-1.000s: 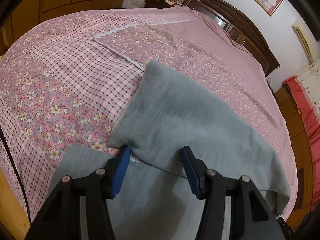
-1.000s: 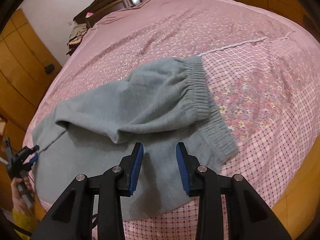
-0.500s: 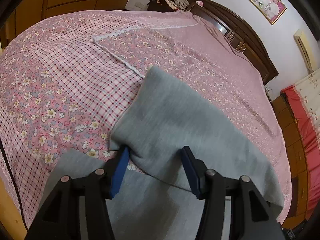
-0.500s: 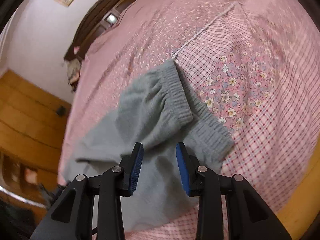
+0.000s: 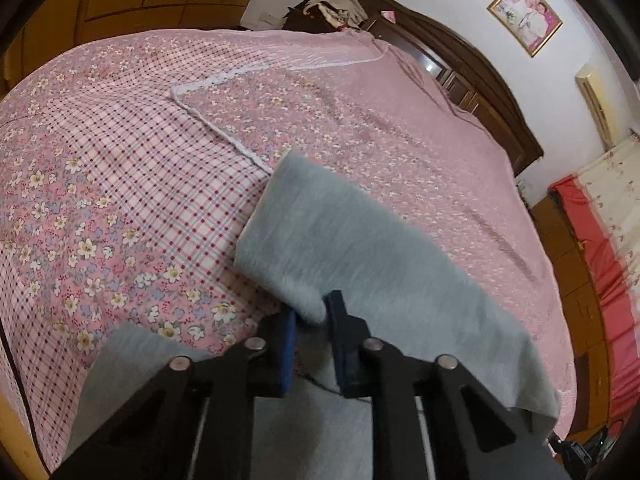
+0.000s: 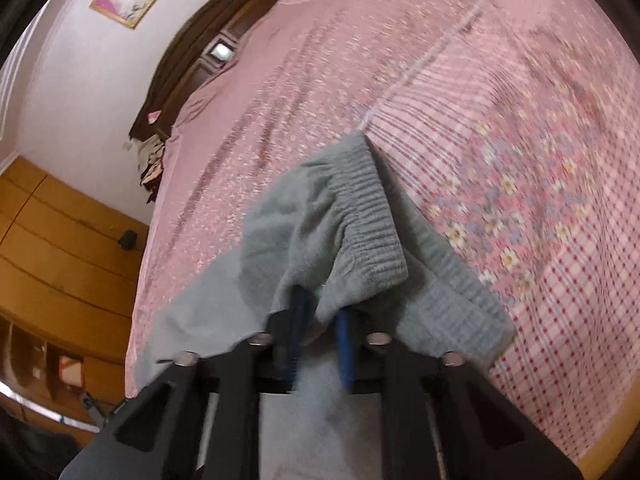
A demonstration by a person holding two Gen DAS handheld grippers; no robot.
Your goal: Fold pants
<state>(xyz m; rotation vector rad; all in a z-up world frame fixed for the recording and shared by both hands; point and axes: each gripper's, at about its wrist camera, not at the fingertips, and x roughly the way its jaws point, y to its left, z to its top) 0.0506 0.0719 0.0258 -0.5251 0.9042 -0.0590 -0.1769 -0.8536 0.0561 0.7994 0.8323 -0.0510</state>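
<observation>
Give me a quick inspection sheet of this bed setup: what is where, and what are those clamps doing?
Surface: bed under a pink floral and plaid bedspread.
Job's things: grey pants, partly folded; ribbed waistband lifted.
Clutter: heap of clothes by the dark headboard.
Grippers: left gripper shut on the pants' leg end; right gripper shut on cloth below the waistband; both have just been closing.
Cables: nothing seen.
Surroundings: framed picture, wooden wardrobe.
</observation>
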